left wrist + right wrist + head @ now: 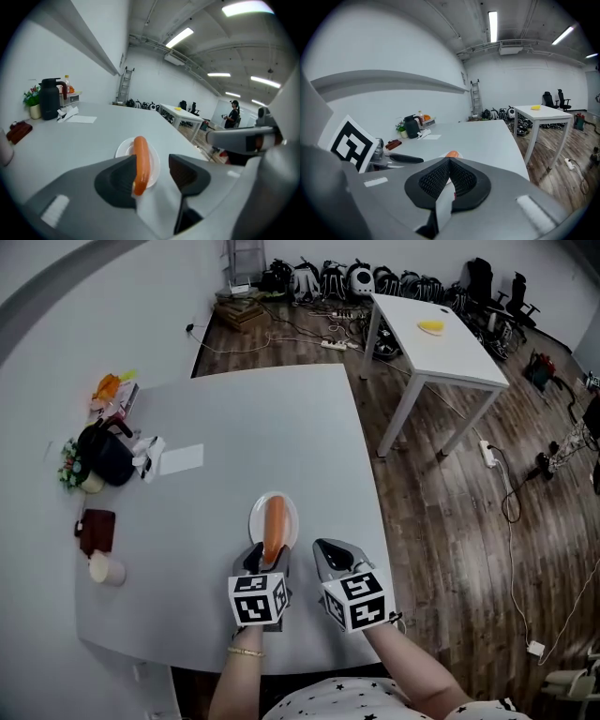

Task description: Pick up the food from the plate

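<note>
- Left hand-held gripper (pixel 153 165): jaws apart and set either side of the near end of the food. Nothing is clamped. The left pad sits against or just beside the food, and I cannot tell which. The right pad stands clear of it.
- Right hand-held gripper (pixel 449 177): jaws together with nothing between them. It is held just beside the left one, over the desk and to the right of the plate.
- Long orange-red sausage (pixel 140 161): the task's food. It lies lengthwise on the plate, its near end overhanging the rim towards me and sitting in the gap of the left jaws.
- Small round white plate (pixel 255 519): directly ahead of the left hand-held gripper, near the front edge of the desk.
- Pale grey desk (pixel 244 427): carries all of the above.
- Progress, as I judge it: the approach and lining-up are done. The closing grip and the lift off the plate are both left, and the sausage is not yet raised.
- Outlying items along the left edge, well apart from the plate: black jug (pixel 108 457), white paper sheet (pixel 181 458), dark brown flat case (pixel 97 530), pale cup (pixel 106 569).
</note>
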